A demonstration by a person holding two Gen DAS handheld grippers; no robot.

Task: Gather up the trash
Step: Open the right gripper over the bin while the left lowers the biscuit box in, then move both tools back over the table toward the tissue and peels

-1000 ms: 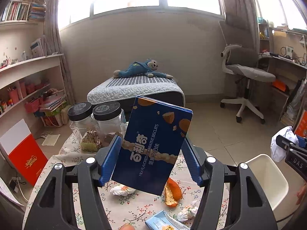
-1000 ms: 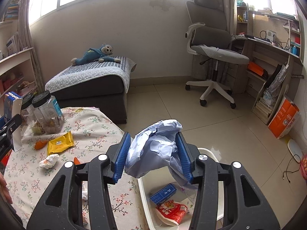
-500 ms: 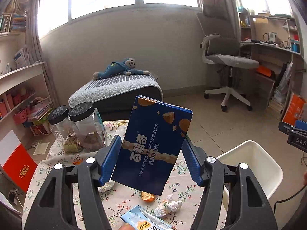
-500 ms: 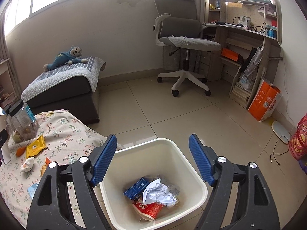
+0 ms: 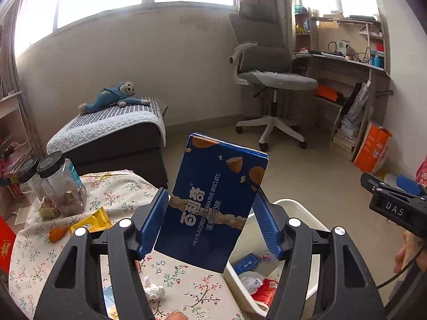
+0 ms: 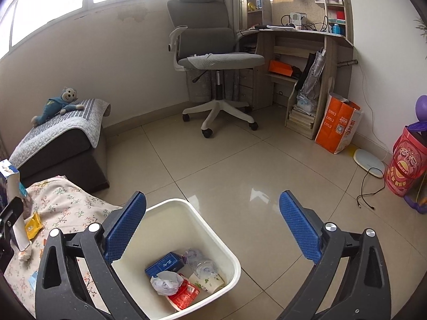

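The left gripper (image 5: 210, 222) clamps a blue biscuit box (image 5: 213, 202) (tilted, top leaning right) above the edge of the floral tablecloth (image 5: 128, 189), beside a white bin (image 5: 304, 213) holding wrappers.

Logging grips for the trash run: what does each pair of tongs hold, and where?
Left tongs clamp the blue biscuit box by its two side edges, low down. Right tongs hold nothing.

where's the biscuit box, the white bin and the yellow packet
biscuit box (image 5: 213, 208), left wrist view, middle of its blue front
white bin (image 6: 213, 236), right wrist view, inner right wall
yellow packet (image 5: 92, 221), left wrist view, middle of wrapper
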